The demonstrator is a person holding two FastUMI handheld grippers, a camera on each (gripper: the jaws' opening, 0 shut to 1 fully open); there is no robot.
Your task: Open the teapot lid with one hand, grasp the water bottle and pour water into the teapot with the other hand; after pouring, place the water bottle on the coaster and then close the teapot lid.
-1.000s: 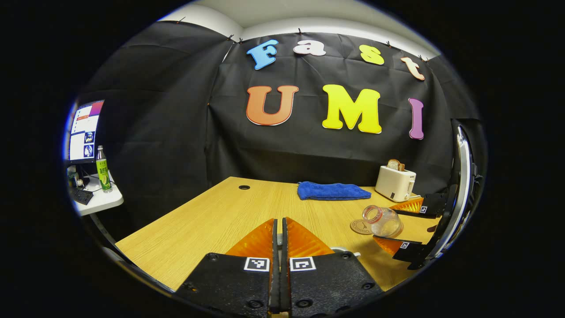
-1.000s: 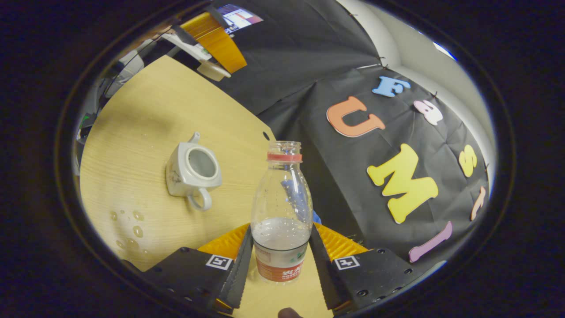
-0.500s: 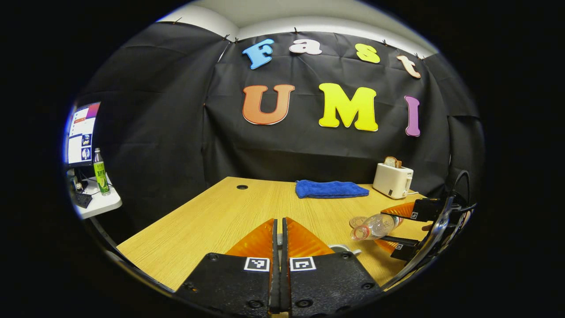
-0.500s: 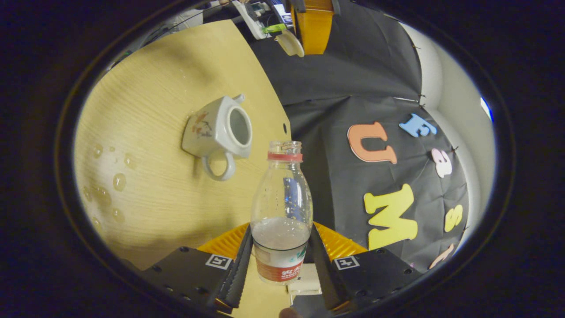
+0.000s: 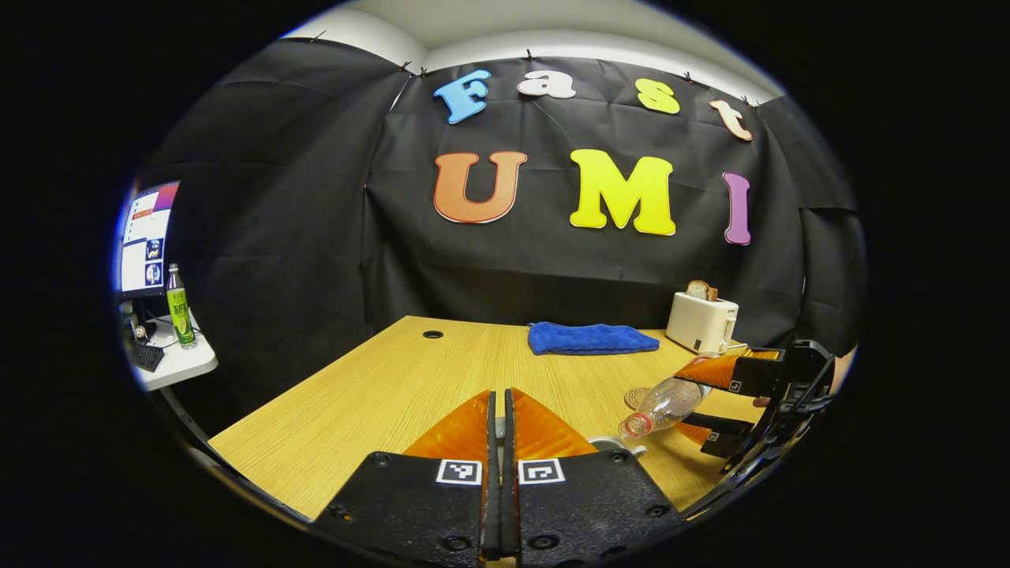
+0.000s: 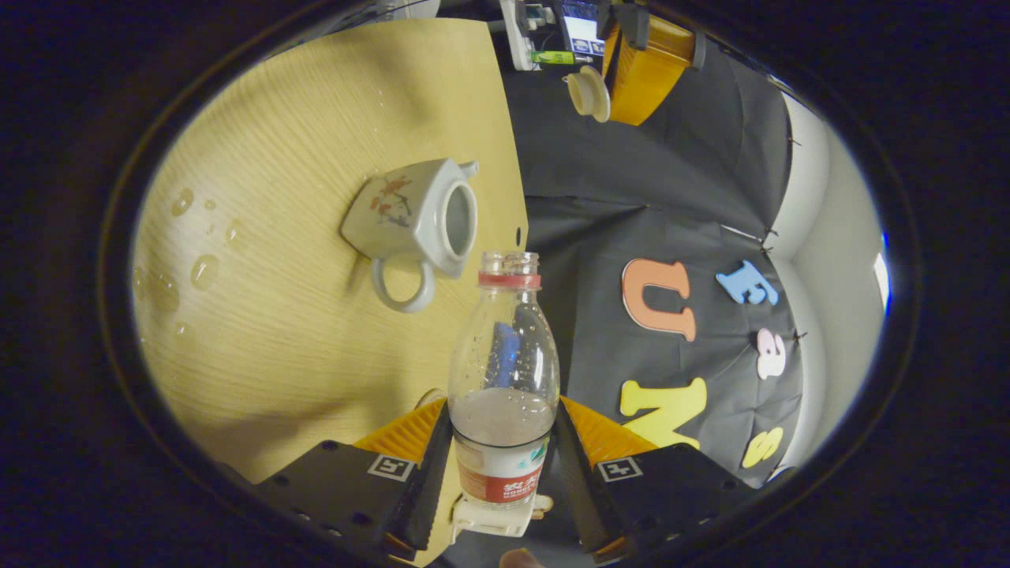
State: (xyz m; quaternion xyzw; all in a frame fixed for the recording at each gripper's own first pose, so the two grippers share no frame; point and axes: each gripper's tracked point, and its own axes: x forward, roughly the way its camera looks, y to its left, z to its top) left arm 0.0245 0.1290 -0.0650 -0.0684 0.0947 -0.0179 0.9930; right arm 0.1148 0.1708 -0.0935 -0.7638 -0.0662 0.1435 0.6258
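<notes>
The right gripper (image 6: 503, 465) is clamping a light, squashable plastic water bottle (image 6: 503, 379) at its labelled lower body, tilting its open mouth just beside the lidless ceramic teapot (image 6: 418, 221).

Black cloth (image 5: 316, 237) hangs in creased panels around the booth, pinned along its top edge, and above it a pale wall and ceiling (image 5: 552, 31) show. A light wooden tabletop (image 5: 410, 379) with fine straight grain fills the floor of the booth; a small round cable hole (image 5: 432, 334) sits near its far left corner. Outside the cloth to the left stands a small white side table (image 5: 177, 363) carrying a lit monitor (image 5: 146, 237), a green drink bottle (image 5: 181, 306) and a dark keyboard (image 5: 146, 355). The light is even and bright on the wood.
</notes>
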